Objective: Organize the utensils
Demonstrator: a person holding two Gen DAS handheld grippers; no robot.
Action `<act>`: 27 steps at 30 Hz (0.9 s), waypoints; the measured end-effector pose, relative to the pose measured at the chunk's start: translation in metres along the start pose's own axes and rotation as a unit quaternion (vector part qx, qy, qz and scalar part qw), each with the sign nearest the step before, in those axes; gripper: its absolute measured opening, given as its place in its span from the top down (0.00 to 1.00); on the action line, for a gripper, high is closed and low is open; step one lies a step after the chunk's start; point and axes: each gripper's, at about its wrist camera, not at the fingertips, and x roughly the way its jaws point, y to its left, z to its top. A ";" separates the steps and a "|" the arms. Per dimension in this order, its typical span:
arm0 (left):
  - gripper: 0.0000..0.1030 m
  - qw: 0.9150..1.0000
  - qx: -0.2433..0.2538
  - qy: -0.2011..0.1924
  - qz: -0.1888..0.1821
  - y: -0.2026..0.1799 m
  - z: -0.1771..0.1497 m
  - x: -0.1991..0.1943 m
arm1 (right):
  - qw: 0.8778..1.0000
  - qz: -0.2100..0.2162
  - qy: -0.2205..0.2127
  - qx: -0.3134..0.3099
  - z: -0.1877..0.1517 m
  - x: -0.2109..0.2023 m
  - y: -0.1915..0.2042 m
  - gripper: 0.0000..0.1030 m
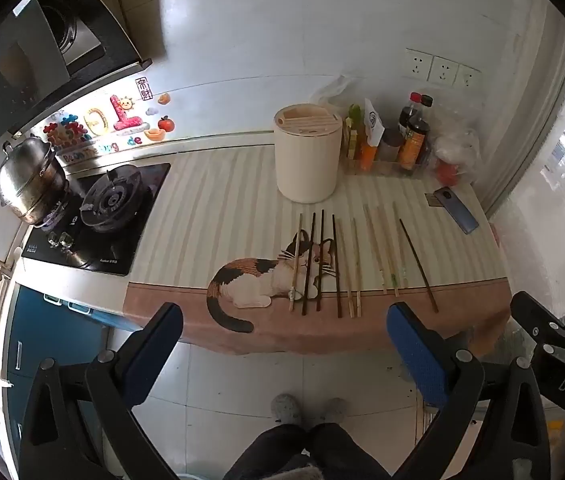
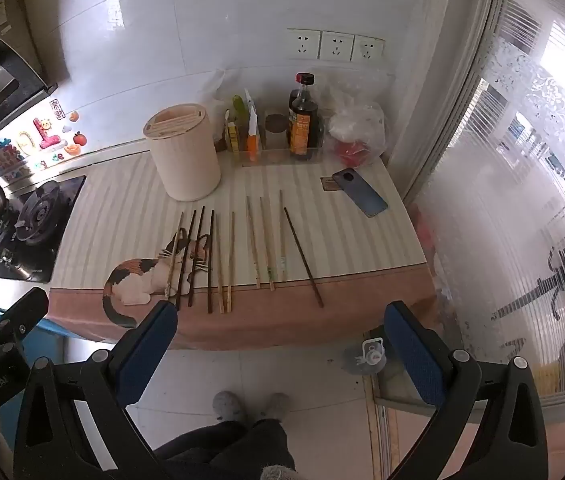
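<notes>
We hold both tongs back from the bench (image 1: 162, 308), over the floor, tilted down toward it, and nothing is picked up yet. The left tongs (image 1: 282, 344) stand wide with nothing between the blue pads; the right tongs (image 2: 278, 340) are just as wide and just as empty. We judge that this is the start of the job: wide jaws and a high view let us see the whole row before we choose.

The chopsticks (image 1: 338, 264) lie flat on the mat, side by side, their thick ends near the front edge and their tips pointing to the wall. There are dark ones and pale ones mixed. Some lie across the printed cat (image 1: 250, 280). One dark stick (image 1: 418, 266) lies at a slant, apart at the right of the row. Laid out separately like this, each can be taken without disturbing the next.

The holder (image 1: 307, 156), a cream drum with slots in its top, stands upright just behind the row, near the left sticks. We take it to be where the sticks should go, tips down through a slot.

A phone (image 1: 454, 210) lies at the right rear corner, and bottles (image 1: 414, 136) stand by the wall, clear of the row. The sticks are thin and lie flat, so a pinch may roll them.
</notes>
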 end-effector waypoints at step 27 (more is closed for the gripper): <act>0.00 1.000 -0.002 -0.001 -0.005 -0.010 -0.002 0.003 | 1.000 -0.006 -0.003 -0.004 -0.002 -0.002 -0.006 0.00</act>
